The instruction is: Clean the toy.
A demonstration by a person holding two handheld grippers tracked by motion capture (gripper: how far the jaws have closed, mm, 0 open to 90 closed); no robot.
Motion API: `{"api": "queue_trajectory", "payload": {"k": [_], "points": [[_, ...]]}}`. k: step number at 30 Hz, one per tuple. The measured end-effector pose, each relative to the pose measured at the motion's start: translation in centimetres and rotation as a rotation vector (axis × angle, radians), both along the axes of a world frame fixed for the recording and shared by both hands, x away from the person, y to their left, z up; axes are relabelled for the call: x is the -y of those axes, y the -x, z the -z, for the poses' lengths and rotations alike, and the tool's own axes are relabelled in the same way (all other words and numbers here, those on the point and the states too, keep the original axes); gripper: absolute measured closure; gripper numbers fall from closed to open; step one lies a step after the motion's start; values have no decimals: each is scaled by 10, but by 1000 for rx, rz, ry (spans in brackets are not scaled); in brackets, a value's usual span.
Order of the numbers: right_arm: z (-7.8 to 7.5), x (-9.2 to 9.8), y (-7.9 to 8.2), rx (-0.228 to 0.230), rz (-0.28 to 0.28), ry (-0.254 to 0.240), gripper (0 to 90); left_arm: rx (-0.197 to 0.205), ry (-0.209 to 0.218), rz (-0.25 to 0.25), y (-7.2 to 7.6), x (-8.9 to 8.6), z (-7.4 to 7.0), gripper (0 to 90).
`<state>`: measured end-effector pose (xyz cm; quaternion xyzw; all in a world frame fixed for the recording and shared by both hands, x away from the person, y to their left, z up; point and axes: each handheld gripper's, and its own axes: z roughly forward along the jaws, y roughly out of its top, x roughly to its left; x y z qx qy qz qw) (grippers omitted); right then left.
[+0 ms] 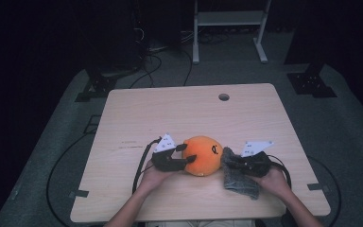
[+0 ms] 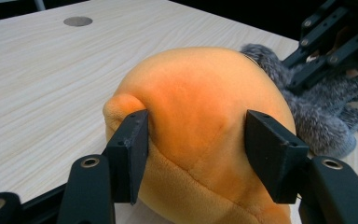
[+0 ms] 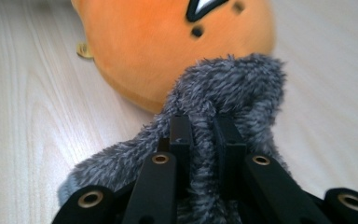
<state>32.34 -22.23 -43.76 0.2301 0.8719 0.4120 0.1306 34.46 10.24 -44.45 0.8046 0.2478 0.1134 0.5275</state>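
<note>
Inspection of my work near the counter's [image 1: 137, 113] front edge: my right hand-held gripper [image 3: 204, 133] pinches the grey fuzzy sock [image 3: 242, 79] shut, my left hand-held gripper [image 2: 196, 154] straddles the orange plush ball [image 2: 200, 116] with jaws parted, so I should steady the ball before drawing the sock over it.

Your left gripper [image 2: 196, 154] hides the lower flanks of the orange plush ball [image 2: 200, 121] in the left gripper view, and the bottom edge cuts off the ball's underside. In the right gripper view, the ball's top is cropped, so its face marking reads only in part (and blurred). There, the grey fuzzy cloth [image 3: 223, 93] swallows the pads of your right gripper [image 3: 205, 140]. From the high view, your forearms run off the bottom edge, and the worktop [image 1: 170, 113] print is too small to read.
</note>
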Motion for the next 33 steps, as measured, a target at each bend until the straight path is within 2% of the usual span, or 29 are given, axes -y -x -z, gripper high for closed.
{"api": "queue_trajectory", "payload": {"k": [4,6,8,12,15,16,17,19,23,24,26,28,30,31,32,33], "points": [[-14,-1,-8,20,2,-50,797,22,-17,17,3,2,0,434],[-17,-4,-16,6,-1,-83,796,31,-28,23,4,2,0,439],[-15,-8,-21,-13,-8,-106,794,21,-23,20,3,0,1,439],[-5,-8,-21,-57,-3,-102,794,23,-17,37,4,-2,1,439],[0,1,-22,-122,-17,-41,795,18,-10,47,4,-5,2,439],[0,5,-21,-129,-11,-34,795,17,-10,48,3,-6,2,439],[-1,8,-21,-126,-11,-37,795,21,-12,53,4,-5,2,440],[-6,10,-19,-115,-20,-83,794,42,-28,64,5,-3,1,445],[-19,-1,-22,-79,-47,-123,793,73,-37,89,7,0,2,446],[-20,-4,-23,-70,-53,-128,793,67,-33,89,7,-1,2,445],[-19,-11,-24,-67,-60,-101,794,56,-17,90,5,-4,2,429],[-16,-11,-24,-74,-56,-101,794,41,19,49,3,-6,1,319],[-14,-8,-23,-87,-50,-99,794,6,10,21,-1,-4,4,190],[-13,-6,-23,-93,-53,-93,795,-18,20,42,-2,-4,6,199],[-12,-4,-22,-96,-48,-84,795,-22,23,47,-2,-2,7,244],[-12,-2,-21,-96,-46,-64,795,-5,12,48,-1,-1,6,267]]}}
